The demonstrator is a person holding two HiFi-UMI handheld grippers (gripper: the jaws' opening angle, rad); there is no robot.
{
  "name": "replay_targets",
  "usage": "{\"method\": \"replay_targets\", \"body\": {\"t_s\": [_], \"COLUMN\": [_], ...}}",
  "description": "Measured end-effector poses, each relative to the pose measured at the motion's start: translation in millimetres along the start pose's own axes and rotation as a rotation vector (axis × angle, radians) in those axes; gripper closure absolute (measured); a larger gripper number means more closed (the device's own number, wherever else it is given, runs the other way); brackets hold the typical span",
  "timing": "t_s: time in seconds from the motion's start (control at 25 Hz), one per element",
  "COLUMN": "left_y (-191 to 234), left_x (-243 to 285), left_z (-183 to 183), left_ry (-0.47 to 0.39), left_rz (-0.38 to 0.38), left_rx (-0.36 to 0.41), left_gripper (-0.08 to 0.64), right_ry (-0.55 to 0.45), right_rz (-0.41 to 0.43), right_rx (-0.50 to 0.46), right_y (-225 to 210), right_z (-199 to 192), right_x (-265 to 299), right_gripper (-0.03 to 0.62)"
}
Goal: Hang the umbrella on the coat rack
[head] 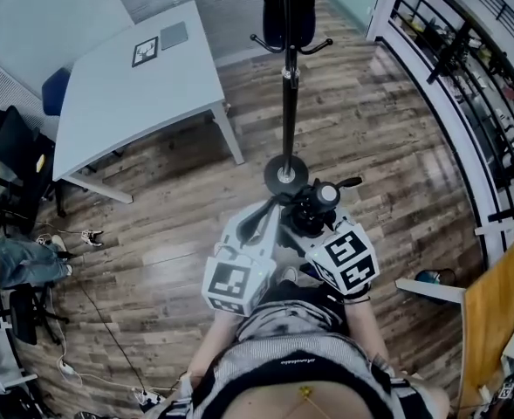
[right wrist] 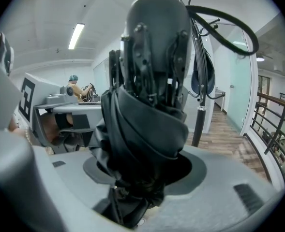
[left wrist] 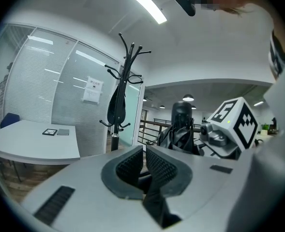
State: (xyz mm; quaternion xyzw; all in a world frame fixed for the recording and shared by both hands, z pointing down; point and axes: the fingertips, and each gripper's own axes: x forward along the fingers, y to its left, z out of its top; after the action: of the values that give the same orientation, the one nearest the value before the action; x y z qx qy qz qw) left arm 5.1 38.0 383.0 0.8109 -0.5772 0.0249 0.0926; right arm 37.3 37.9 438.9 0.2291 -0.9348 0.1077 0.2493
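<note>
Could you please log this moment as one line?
right tool: gripping folded umbrella | left tool: shut, empty | coat rack: ahead | hanging: not done

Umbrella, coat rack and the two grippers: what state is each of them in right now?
Umbrella: folded shut, held upright, not yet hung.
Coat rack: standing upright, a dark item hanging on it.
Right gripper: shut on the umbrella.
Left gripper: jaws nearly together, nothing clearly held.

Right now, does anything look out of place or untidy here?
Only the umbrella: its black fabric bulges loose and crumpled at the right gripper, not wrapped tight. The coat rack stands upright.
</note>
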Motion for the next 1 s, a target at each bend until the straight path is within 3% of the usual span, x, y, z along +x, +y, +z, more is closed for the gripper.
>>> {"method": "replay_targets", "body": {"t_s": [0.72,1.0], "left_y": [81,100], "left_x": [77,96], "left_z": [25,20], "left_ry": [-0.01,0.006], "left_rz": [-0.121,-0.107], "left_rx": [0.003,0.013], "left_gripper": [0.541,0.541], "right_ry": [0.002,0.014], "right_rz": [-0.094,-0.084], "right_rx": [0.049,0.05], "right_y": [-56,-72], "right_z": [51,55], "right_x": [75,95], "right_gripper": [0.344,0.344]}}
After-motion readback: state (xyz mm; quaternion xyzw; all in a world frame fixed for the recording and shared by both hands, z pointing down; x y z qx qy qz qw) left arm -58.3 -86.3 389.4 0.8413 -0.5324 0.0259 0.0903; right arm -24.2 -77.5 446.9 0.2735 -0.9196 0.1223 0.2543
